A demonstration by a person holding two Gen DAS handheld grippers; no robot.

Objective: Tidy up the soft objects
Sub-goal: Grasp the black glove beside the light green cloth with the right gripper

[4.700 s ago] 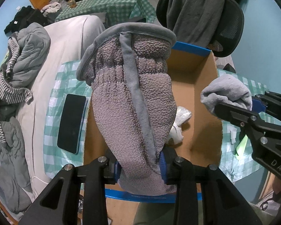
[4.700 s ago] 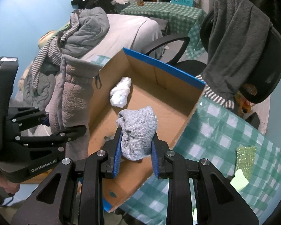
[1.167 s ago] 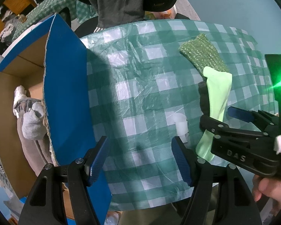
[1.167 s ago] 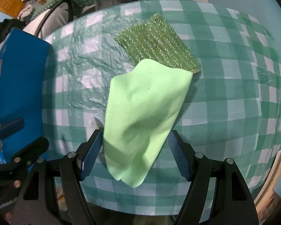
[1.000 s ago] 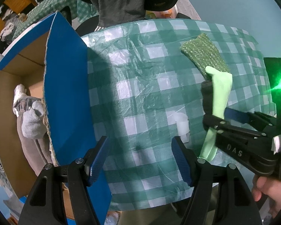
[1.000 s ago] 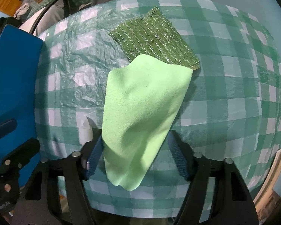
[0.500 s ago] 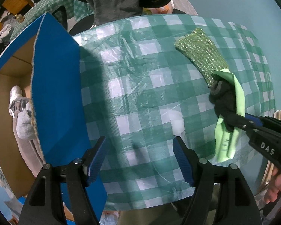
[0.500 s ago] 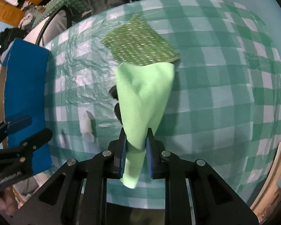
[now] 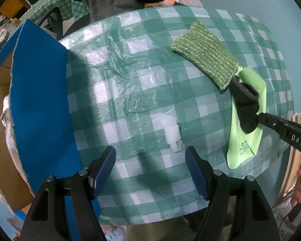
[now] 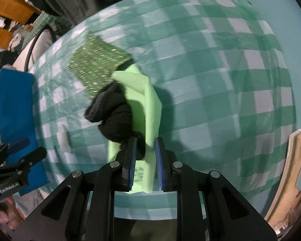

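Your right gripper [image 10: 144,152] has its jaws pinched on a light green cloth [image 10: 148,108] together with a black fabric piece [image 10: 114,112], both lifted above the checkered surface [image 10: 210,80]. Your left gripper [image 9: 150,170] hangs with its jaws spread, holding nothing, over a white scrap [image 9: 171,132]. Farther off, a glittery green cloth [image 9: 204,54] lies flat just beside the held cloth. To the left stands the blue-faced cardboard box [image 9: 38,100].

Box [image 9: 38,104] at counter's [image 9: 130,76] left edge; sponge [image 9: 204,52] far right, cloth [image 9: 244,140] just below it w/ sock [image 9: 244,104] on top.
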